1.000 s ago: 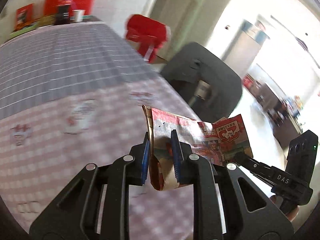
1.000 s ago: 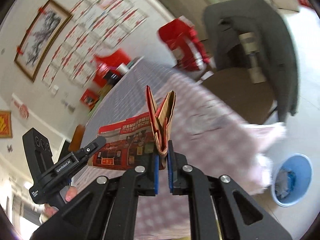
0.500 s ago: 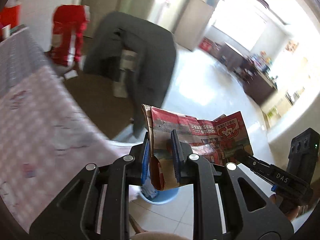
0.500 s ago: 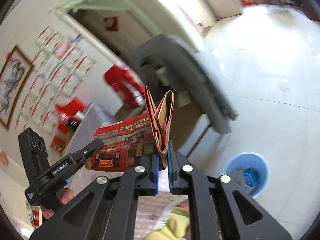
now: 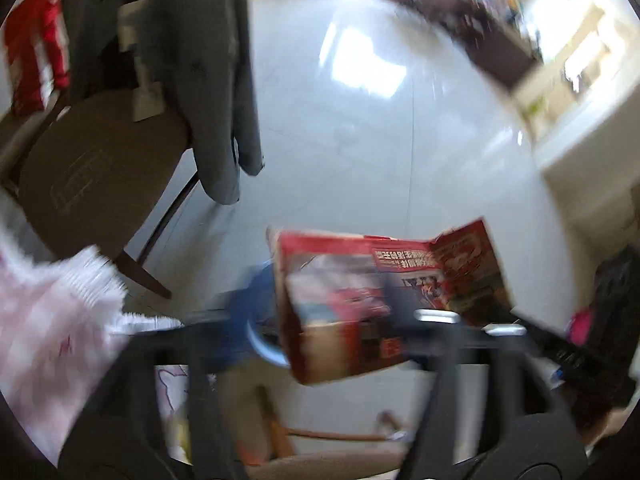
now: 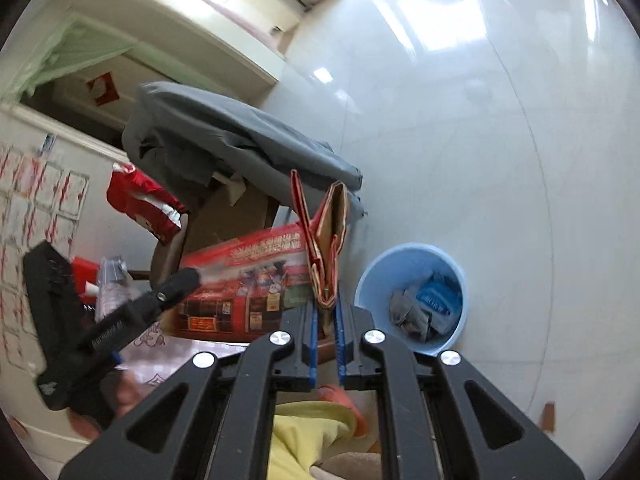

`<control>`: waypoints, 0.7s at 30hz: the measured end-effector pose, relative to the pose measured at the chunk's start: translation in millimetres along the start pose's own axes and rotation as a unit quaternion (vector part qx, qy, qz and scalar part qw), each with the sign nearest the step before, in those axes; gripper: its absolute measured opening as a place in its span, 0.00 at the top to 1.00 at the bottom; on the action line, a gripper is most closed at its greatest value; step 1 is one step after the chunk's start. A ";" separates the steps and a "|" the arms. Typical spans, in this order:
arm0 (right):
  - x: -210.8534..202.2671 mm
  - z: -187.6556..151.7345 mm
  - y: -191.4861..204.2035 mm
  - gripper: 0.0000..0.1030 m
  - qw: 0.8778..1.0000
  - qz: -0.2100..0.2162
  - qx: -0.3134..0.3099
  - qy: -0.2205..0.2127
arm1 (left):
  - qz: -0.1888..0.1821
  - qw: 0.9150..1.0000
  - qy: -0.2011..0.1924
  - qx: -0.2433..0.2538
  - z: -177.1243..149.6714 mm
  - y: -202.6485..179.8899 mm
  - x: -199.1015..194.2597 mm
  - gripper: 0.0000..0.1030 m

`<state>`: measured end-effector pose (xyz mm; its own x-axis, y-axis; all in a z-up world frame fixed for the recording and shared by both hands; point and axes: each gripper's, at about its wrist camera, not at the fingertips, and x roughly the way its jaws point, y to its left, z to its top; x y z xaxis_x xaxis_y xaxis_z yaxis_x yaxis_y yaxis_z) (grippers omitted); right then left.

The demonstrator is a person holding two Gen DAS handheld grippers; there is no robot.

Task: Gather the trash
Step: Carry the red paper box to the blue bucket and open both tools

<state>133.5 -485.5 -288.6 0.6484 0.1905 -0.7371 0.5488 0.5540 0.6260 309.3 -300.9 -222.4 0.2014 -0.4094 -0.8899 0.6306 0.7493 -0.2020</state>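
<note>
Red cardboard box, flattened, light and bendy, up in the air near the blue trash bin. Pinched at its folded end by the right tool. Left tool opening, letting go. Best held by that stiff fold.
</note>
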 end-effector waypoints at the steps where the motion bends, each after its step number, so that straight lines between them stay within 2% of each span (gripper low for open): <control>1: 2.1 0.3 -3.0 0.93 1.000 -0.009 0.001 0.000 | 0.019 1.000 0.001 0.017 -1.0 -2.1 4.8 0.29; 3: 10.8 1.0 -8.8 0.93 0.999 -0.032 0.002 0.002 | 0.040 0.999 -0.003 0.024 -2.8 0.5 7.8 0.29; 6: 28.7 3.2 -11.9 0.93 0.999 -0.036 0.013 0.019 | 0.046 0.999 0.002 0.005 -0.9 16.7 6.3 0.29; 7: 37.8 4.0 -10.4 0.93 0.998 -0.050 0.008 0.023 | 0.049 0.999 0.003 0.003 -0.4 19.4 4.7 0.29; 10: 64.0 5.2 -4.7 0.81 0.994 -0.099 -0.015 0.042 | 0.063 0.998 -0.003 0.003 -3.2 30.5 -5.2 0.29; 11: 72.5 4.8 -5.2 0.47 0.992 -0.110 -0.013 0.052 | 0.066 0.998 -0.005 0.004 -4.4 33.3 -9.0 0.29; 12: 78.0 4.4 -6.4 0.10 0.992 -0.114 -0.009 0.062 | 0.067 0.998 -0.008 0.005 -5.5 36.1 -12.9 0.29; 17: 106.6 -6.1 -2.3 0.07 0.989 -0.106 -0.008 0.108 | 0.073 0.997 -0.016 -0.004 -7.5 47.9 -25.1 0.29; 21: 102.2 -12.7 18.0 0.07 0.988 -0.102 -0.030 0.108 | 0.074 0.997 -0.017 -0.010 -8.9 51.6 -30.3 0.29</control>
<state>202.9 -445.8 -355.8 0.3959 0.2355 -0.8876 0.6205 0.6439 0.4476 329.1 -245.2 -209.5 0.3163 -0.3110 -0.8962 0.5776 0.8125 -0.0781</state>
